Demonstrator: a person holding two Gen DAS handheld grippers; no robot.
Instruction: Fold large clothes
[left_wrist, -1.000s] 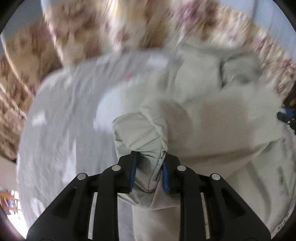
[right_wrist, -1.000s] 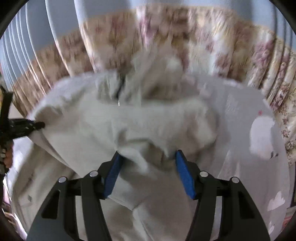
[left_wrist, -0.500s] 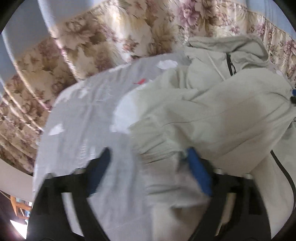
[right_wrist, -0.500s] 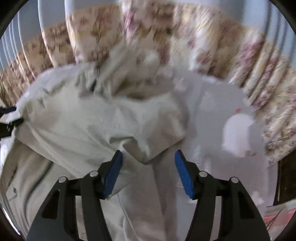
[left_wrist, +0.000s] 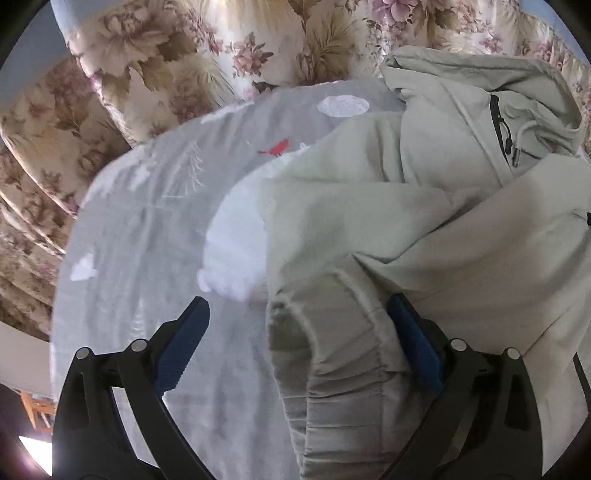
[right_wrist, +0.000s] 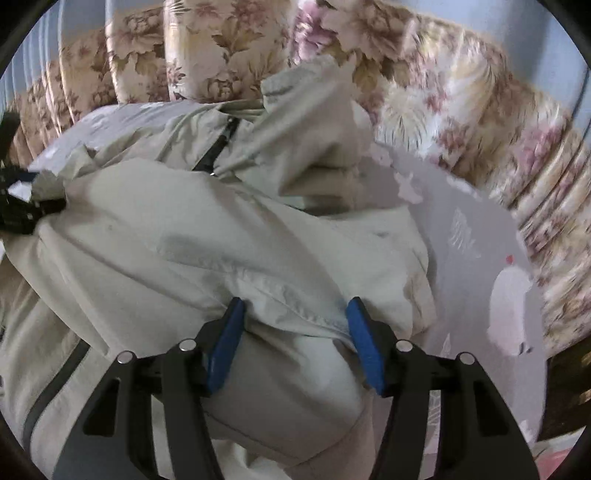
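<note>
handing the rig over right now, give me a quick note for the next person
Left gripper: jaws open, the jacket's elastic cuff lies loose between them.
Right gripper: jaws open over the other sleeve; nothing clamped.
Jacket: pale hooded zip jacket on the grey printed sheet, hood toward the floral curtain.
Done: both sleeves appear laid across the body.
Left: probably fold the body and hood, then flatten.

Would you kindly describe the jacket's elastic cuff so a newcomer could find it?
On the grey sheet lies a pale jacket. Its sleeve runs down to the open left gripper, ending in the cuff, the only gathered, ribbed band.
</note>
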